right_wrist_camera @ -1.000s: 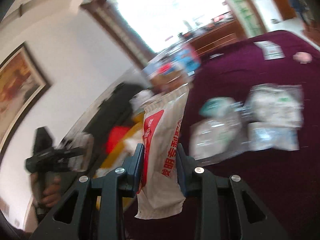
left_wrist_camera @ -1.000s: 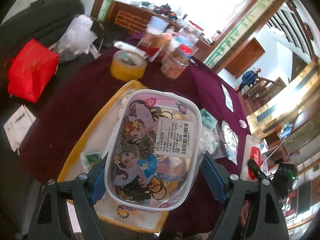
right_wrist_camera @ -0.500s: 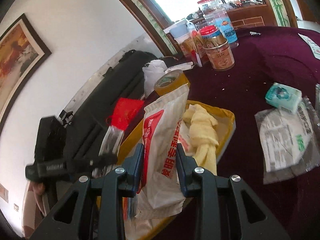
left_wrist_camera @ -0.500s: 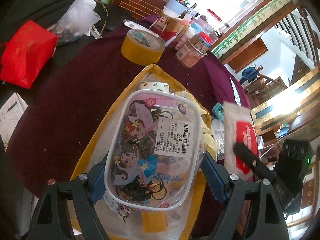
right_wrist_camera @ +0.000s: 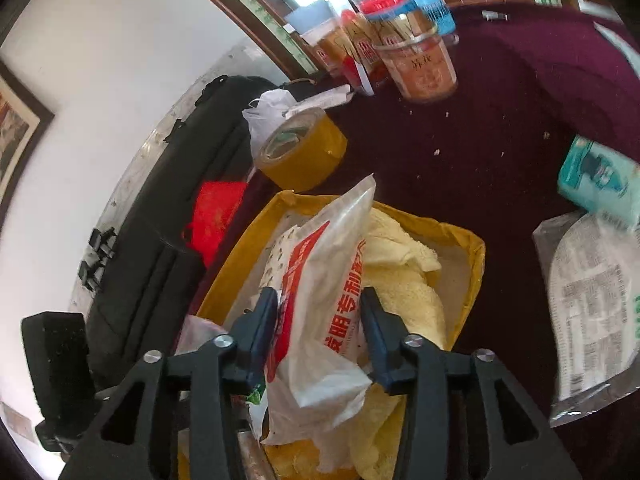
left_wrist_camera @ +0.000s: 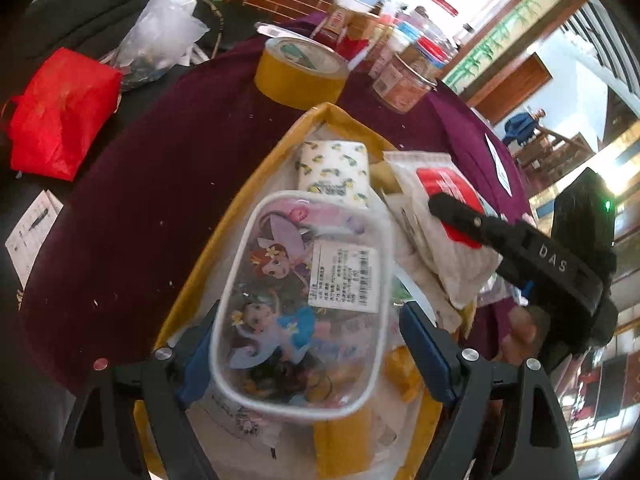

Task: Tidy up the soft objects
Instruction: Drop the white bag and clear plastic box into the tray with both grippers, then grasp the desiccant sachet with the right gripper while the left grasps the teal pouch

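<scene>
My left gripper is shut on a clear cartoon-printed pouch and holds it over the yellow tray. My right gripper is shut on a white and red plastic packet just above the same tray, over a yellow towel. In the left wrist view the packet and the right gripper's finger lie over the tray's right side. A lemon-print tissue pack lies at the tray's far end.
On the maroon table stand a tape roll and several jars beyond the tray. A teal tissue pack and a clear printed bag lie right of it. A red bag and black bag lie left.
My right gripper has swung left with the packet from over the table to above the tray. My left gripper has moved forward over the tray with the pouch.
</scene>
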Demonstrator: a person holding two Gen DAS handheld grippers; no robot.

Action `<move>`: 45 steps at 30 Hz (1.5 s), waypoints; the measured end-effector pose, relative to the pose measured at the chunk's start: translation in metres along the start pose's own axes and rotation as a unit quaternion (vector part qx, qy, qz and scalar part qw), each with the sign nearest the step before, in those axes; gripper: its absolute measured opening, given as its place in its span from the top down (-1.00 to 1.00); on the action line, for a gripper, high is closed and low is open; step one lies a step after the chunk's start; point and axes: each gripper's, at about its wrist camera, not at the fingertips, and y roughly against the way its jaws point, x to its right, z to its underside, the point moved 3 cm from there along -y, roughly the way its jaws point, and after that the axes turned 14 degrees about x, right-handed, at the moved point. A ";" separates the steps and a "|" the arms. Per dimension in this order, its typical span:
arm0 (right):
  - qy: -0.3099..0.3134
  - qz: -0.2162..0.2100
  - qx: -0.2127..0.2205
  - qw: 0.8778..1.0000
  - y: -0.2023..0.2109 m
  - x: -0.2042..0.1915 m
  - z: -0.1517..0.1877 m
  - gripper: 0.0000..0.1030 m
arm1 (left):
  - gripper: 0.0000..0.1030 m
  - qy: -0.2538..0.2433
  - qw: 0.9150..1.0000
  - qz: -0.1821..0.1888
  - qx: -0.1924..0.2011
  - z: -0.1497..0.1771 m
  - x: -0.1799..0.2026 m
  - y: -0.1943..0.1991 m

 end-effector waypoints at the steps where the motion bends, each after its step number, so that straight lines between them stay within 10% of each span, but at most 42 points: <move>1: 0.009 0.011 0.010 1.000 0.006 -0.002 0.000 -0.14 | -0.79 -0.005 1.000 0.001 -0.001 0.001 0.001 0.000; 14: 0.016 -0.034 0.079 0.996 0.088 0.010 0.012 -0.37 | -0.96 -0.056 0.980 -0.110 0.157 0.011 0.025 0.058; 24: -0.037 -0.045 0.090 0.994 0.147 0.082 0.006 -0.37 | -0.96 -0.094 0.984 -0.068 0.136 0.039 0.091 0.059; 32: -0.074 0.057 0.120 0.988 0.199 0.169 -0.024 -0.47 | -0.95 -0.130 0.989 0.023 0.061 0.060 0.162 0.033; 45: -0.090 0.108 0.043 0.989 0.157 0.248 -0.022 -0.47 | -0.95 -0.140 0.989 0.034 0.019 0.081 0.195 0.007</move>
